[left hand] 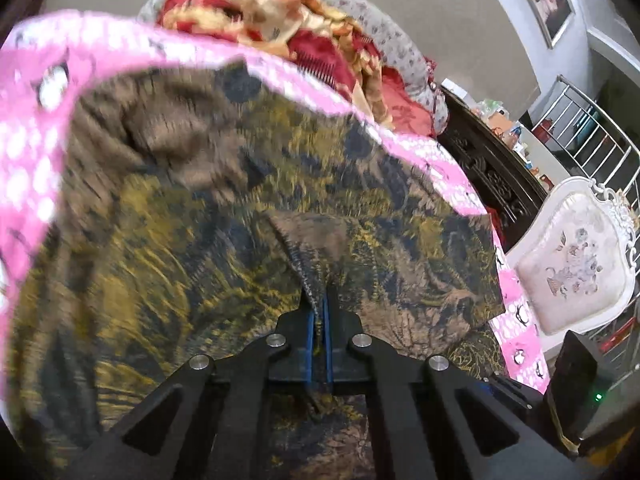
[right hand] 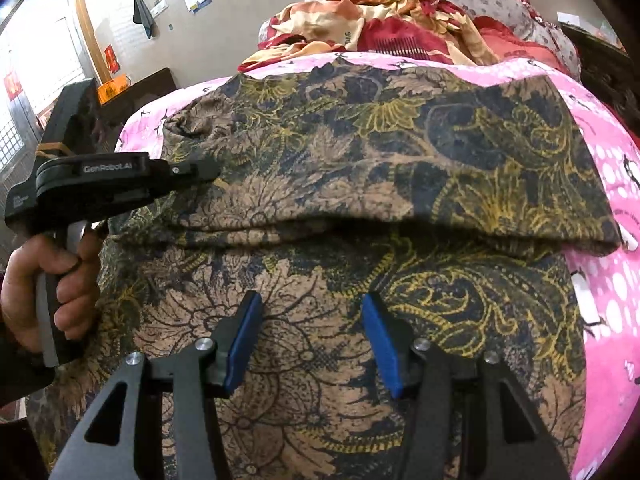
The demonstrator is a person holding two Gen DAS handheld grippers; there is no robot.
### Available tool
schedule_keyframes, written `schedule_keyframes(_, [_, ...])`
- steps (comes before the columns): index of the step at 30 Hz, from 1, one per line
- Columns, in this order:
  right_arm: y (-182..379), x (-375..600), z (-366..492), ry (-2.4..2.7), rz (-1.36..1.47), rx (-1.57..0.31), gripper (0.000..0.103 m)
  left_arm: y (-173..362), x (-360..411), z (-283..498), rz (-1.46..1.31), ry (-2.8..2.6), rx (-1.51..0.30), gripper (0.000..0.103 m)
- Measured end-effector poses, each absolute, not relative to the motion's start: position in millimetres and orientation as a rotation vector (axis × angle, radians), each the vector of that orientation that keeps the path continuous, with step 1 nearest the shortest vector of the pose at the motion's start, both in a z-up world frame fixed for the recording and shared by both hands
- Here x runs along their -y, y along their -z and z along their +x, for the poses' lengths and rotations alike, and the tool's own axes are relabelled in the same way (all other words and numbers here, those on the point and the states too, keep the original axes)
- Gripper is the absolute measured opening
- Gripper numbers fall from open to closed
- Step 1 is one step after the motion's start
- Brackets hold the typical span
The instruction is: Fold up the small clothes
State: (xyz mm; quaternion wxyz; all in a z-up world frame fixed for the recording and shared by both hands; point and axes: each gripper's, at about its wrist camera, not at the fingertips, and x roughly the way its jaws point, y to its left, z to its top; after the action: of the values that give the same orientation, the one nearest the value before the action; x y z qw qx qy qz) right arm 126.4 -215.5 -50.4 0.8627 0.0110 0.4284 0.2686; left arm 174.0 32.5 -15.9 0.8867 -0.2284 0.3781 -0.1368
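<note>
A brown garment (right hand: 360, 168) with a dark blue and yellow floral print lies on a pink spotted sheet (right hand: 608, 184), its far part folded over into a thick layer. My left gripper (left hand: 320, 312) is shut on a bunched edge of the garment (left hand: 200, 200). It also shows at the left of the right wrist view (right hand: 212, 172), held by a hand at the cloth's left edge. My right gripper (right hand: 312, 320) is open and empty just above the near, flat part of the garment.
A crumpled red and cream cloth (right hand: 400, 24) lies on a grey flowered cover behind the sheet. A white padded chair (left hand: 576, 264), a dark carved cabinet (left hand: 492, 168) and a metal railing (left hand: 592, 128) stand to the right.
</note>
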Motion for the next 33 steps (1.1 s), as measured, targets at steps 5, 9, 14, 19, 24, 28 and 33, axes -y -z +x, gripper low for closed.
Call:
schedule_keyframes(5, [50,215,126,-0.563,0.02,-0.899,0.056,-24,-80,153,-0.436,0.266,-0.743,0.0])
schedule_keyframes(9, [51,216,127,-0.565,0.026,-0.901,0.056,-18,-124,156,-0.399,0.201,-0.817,0.0])
schedule_keyframes(14, [51,216,128,-0.567,0.033,-0.904,0.056,11,-146,170,-0.359,0.089,-0.917,0.0])
schedule_keyframes(19, [51,215,128,-0.564,0.03,-0.906,0.056,26,-149,161,-0.408,0.044,-0.931,0.001])
schedule_keyframes(24, [39,225,131,-0.571,0.111,-0.894,0.047,1,-161,141,-0.395,-0.105,-0.817,0.007])
schedule_keyframes(28, [-1,240,151,-0.455,0.106,-0.739,0.046,-19,-150,136,-0.389,-0.107,-0.692,0.007])
schedule_keyframes(33, [-15,232,202,-0.374,0.046,-0.738,0.034,2,-104,168,-0.344,0.012,-0.775,0.007])
